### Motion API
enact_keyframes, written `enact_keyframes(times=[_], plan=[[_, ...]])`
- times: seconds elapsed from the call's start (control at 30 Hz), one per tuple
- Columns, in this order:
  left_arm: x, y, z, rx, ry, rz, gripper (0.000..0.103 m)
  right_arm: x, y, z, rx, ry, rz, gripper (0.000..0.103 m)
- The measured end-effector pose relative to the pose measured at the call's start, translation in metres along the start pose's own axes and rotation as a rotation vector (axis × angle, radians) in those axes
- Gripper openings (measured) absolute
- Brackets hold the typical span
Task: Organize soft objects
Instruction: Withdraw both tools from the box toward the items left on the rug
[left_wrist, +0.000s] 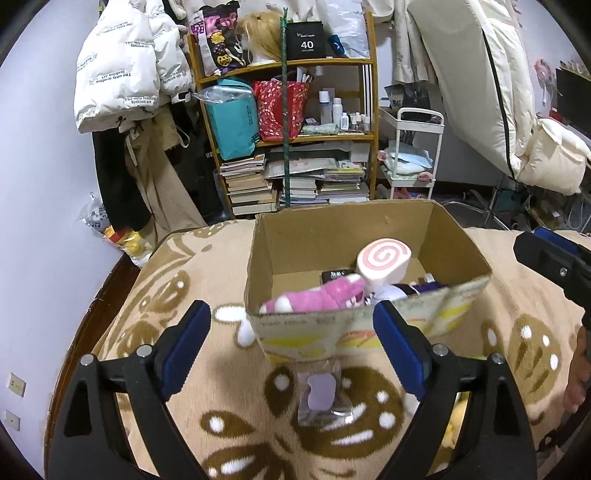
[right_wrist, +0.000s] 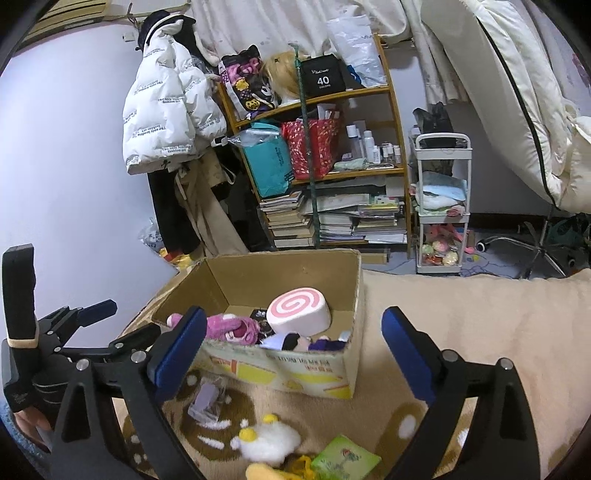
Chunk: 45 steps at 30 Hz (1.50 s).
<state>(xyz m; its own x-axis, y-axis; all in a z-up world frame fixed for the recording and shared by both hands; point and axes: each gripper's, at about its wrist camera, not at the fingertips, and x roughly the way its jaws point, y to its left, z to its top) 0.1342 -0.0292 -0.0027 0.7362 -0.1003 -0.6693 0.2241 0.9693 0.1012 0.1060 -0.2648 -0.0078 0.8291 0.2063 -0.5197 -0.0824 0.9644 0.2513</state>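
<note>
An open cardboard box (left_wrist: 369, 325) is seen standing on a beige blanket with a brown pattern (left_wrist: 155, 295). Inside it, a pink-spiral roll cushion (left_wrist: 382, 264) is propped toward the right half, with a pink plush (left_wrist: 317, 299) lying against the near wall and dark purple soft items (right_wrist: 325, 343) packed at the near right corner. The far-left part of the box floor is left bare.

The left gripper (left_wrist: 291, 345) is held with its jaws spread wide and nothing between them — it is aimed at the near wall of the box, and its right pad overlaps that wall's top edge in the left wrist view. Below it, a small clear packet with a lilac piece (left_wrist: 319, 393) lies on the blanket, just in front of the box.

The right gripper (right_wrist: 291, 349) is likewise wide open and empty. Beneath it, near the bottom edge of the right wrist view, a white fluffy plush with yellow tips (right_wrist: 269, 441), a yellow plush (right_wrist: 264, 472) and a green packet (right_wrist: 345, 459) lie close together on the blanket. To the right of the box a broad stretch of plain blanket is uncovered — up to the bed's far edge, beyond which a bookshelf (right_wrist: 332, 177) and a white trolley (right_wrist: 441, 206) stand.
</note>
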Motion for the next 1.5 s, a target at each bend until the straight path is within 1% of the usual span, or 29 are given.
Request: enact_keyframes(times=[0.33, 0.4, 0.6, 0.87, 1.17, 1.4, 1.5], plan=[[-0.031, -0.001, -0.020, -0.009, 0.020, -0.007, 0.090, -0.029, 0.000, -0.013, -0.007, 0.031, -0.060, 0.100], [-0.035, 0.002, -0.025, -0.022, 0.031, -0.012, 0.090, -0.034, 0.002, -0.018, -0.012, 0.041, -0.072, 0.103], [-0.047, 0.001, -0.040, -0.026, 0.058, -0.012, 0.090, -0.049, 0.004, -0.029, 0.005, 0.054, -0.079, 0.103], [-0.055, -0.002, -0.059, -0.042, 0.104, -0.018, 0.090, -0.064, 0.003, -0.043, 0.018, 0.094, -0.083, 0.103], [-0.050, -0.004, -0.062, -0.031, 0.131, -0.021, 0.090, -0.065, 0.007, -0.054, -0.007, 0.139, -0.098, 0.103], [-0.045, -0.006, -0.064, -0.022, 0.149, -0.027, 0.090, -0.054, 0.008, -0.059, -0.015, 0.184, -0.111, 0.103], [-0.039, -0.006, -0.064, -0.030, 0.169, -0.052, 0.090, -0.047, 0.009, -0.061, -0.017, 0.211, -0.117, 0.103]])
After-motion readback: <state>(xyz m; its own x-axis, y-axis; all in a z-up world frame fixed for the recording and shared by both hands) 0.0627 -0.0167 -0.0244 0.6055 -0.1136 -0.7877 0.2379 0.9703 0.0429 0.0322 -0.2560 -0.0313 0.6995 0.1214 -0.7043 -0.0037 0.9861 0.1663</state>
